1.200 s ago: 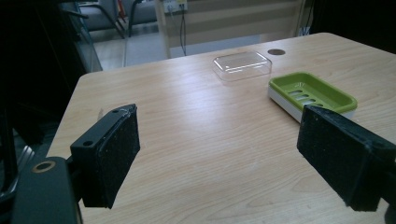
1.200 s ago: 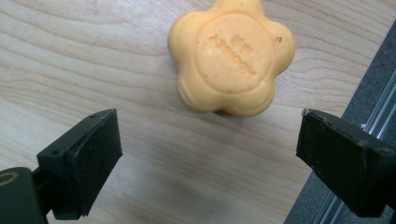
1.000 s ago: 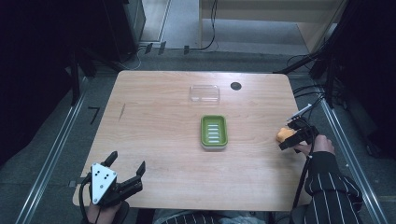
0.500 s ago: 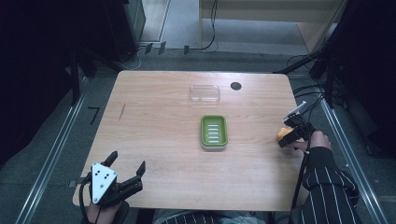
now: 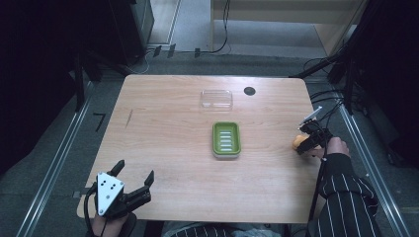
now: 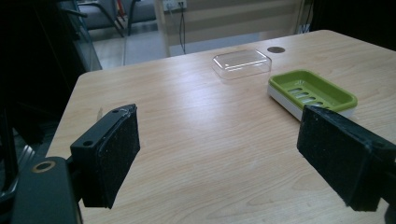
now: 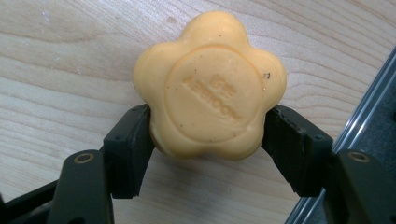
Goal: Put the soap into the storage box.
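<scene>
An orange flower-shaped soap (image 7: 210,84) lies on the wooden table near its right edge (image 5: 298,142). My right gripper (image 7: 210,126) has just been closing, and its two pads now press on the soap's sides; in the high view it (image 5: 304,145) points down at the soap. My left gripper (image 5: 134,170) hovers over the table's near left corner, open, nothing between its fingers (image 6: 219,149). A green soap dish (image 5: 215,140) sits mid-table, ahead and right of the left gripper (image 6: 345,99).
A clear plastic lid (image 5: 216,98) lies behind the dish (image 6: 242,63). A black round grommet (image 5: 249,91) sits near the far edge. A metal rail (image 5: 363,148) runs just past the table's right edge, close to the soap.
The right gripper's jaws have closed in on the soap at the right edge. The left gripper has stayed where it was.
</scene>
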